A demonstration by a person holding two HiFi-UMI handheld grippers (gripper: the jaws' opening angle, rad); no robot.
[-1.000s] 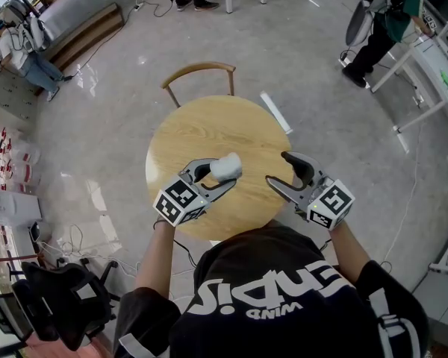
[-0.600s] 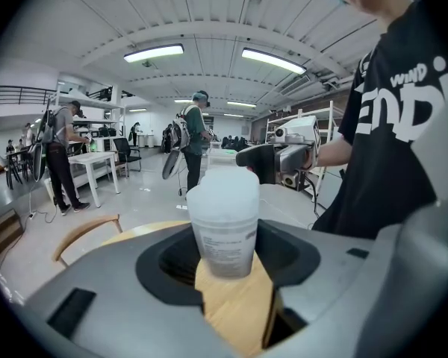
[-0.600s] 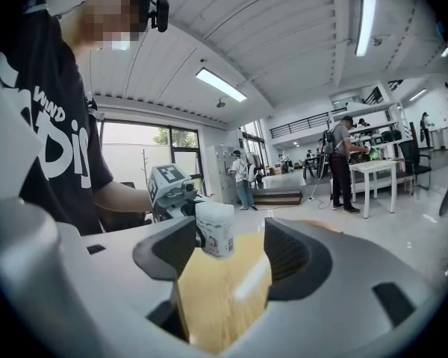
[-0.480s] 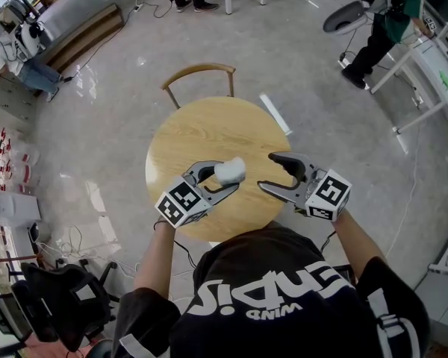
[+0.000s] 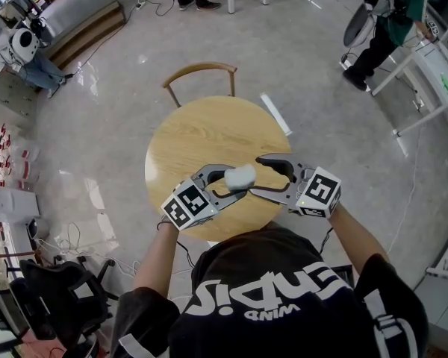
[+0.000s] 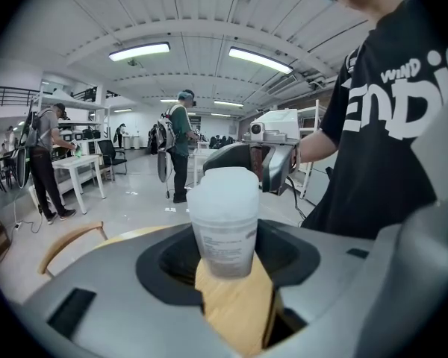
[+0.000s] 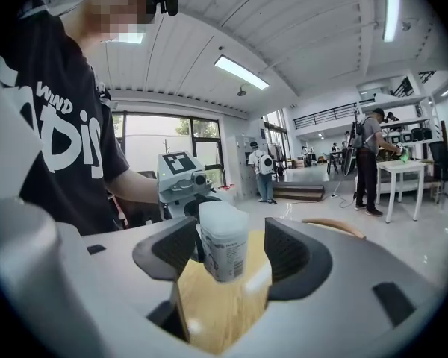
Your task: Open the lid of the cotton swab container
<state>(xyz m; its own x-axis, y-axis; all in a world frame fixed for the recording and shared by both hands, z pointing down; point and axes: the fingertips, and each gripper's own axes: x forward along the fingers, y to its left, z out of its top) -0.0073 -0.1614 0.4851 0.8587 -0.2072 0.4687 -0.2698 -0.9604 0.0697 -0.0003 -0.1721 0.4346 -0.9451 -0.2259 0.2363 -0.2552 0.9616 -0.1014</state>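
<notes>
The cotton swab container (image 5: 240,176) is a white, translucent cylinder with a printed label, held above the round wooden table (image 5: 209,129). My left gripper (image 5: 234,183) is shut on its lower part, and in the left gripper view the container (image 6: 224,222) stands upright between the dark pads. My right gripper (image 5: 254,175) is open, with its jaws on either side of the container's lid end. In the right gripper view the container (image 7: 223,241) sits between the pads (image 7: 168,250) with a gap on each side. The left gripper's body (image 7: 181,179) shows behind it.
A wooden chair (image 5: 199,70) stands at the table's far side. A white strip (image 5: 275,112) lies on the floor to the right of the table. A black office chair (image 5: 56,297) is at the lower left. People stand at white tables (image 5: 425,66) far off.
My right gripper has moved left toward the container, and its jaws now flank the lid end. The left gripper with the container has shifted slightly right.
</notes>
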